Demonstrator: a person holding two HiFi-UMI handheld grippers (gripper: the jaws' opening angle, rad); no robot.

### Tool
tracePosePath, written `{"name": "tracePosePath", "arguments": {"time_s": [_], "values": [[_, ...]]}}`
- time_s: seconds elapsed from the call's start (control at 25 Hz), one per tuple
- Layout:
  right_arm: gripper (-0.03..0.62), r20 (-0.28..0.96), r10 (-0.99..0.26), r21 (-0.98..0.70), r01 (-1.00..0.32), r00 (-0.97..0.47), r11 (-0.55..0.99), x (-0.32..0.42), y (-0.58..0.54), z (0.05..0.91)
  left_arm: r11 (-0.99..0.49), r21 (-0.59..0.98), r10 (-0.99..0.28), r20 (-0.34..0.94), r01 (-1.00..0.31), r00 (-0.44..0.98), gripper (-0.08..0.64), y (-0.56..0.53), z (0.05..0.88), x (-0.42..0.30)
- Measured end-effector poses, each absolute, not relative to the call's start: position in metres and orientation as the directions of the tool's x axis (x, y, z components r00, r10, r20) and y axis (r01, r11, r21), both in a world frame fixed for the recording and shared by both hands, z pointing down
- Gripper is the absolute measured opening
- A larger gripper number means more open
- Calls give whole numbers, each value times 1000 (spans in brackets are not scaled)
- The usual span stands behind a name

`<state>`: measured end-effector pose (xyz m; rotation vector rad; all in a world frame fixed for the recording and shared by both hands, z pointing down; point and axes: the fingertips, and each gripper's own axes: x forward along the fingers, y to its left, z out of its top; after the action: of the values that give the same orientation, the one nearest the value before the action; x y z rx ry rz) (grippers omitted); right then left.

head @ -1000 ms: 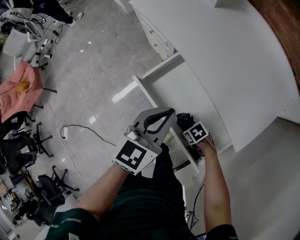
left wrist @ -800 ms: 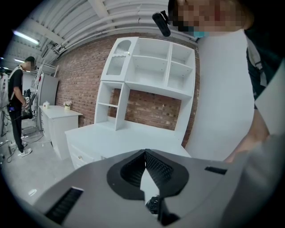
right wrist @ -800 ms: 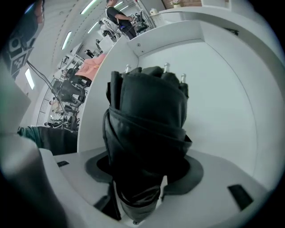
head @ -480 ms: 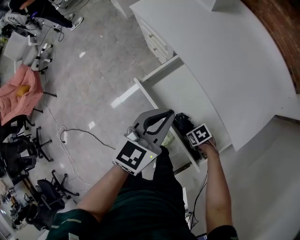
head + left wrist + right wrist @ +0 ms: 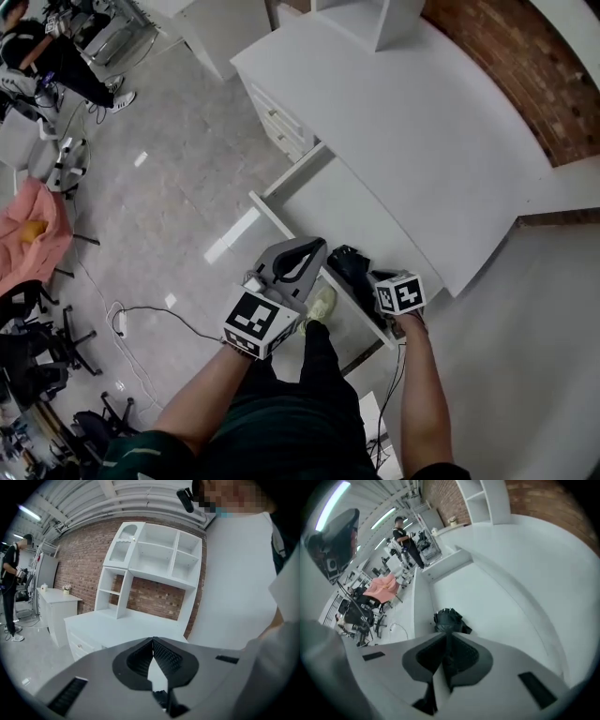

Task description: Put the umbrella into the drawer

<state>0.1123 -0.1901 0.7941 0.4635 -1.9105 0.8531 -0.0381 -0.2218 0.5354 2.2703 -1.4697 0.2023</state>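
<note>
The black folded umbrella lies in the open white drawer, at its near end against the front panel. In the right gripper view the umbrella rests on the drawer floor, just beyond the jaw tips. My right gripper hangs above it and points steeply down. Its jaws are closing, their tips meet, and nothing is between them. My left gripper is held over the drawer's front edge, shut and empty.
The white desk top runs above the drawer, with a white hutch against the brick wall. Smaller drawers are on the desk's front. A pink cloth, office chairs and a floor cable are at the left.
My right gripper has lifted away from the umbrella, which stays lying in the drawer. The head view has shifted to show more of the desk. The left gripper has barely moved.
</note>
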Motion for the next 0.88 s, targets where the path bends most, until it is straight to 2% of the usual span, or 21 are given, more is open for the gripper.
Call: {"name": "tracePosePath", "arguments": {"time_s": [0.2,0.36,0.6,0.88], "values": [[13,841,-155,-353,-742,-519,569,119,-201,749,-356,298,-811,372,-885,452,6,-213,535,-41],[9,772,-294,-386,-782,-564,489,118,-204,701,-377,317,-795,370,-870,480,6,-205,524,-38],[8,700,-476,-336,-833,-533,439,122,-202,632,-406,335,-774,368,-850,515,6,-192,507,-37],[5,612,-633,-288,-879,-474,380,140,-187,566,-434,343,-768,342,-833,541,6,-178,479,-33]]}}
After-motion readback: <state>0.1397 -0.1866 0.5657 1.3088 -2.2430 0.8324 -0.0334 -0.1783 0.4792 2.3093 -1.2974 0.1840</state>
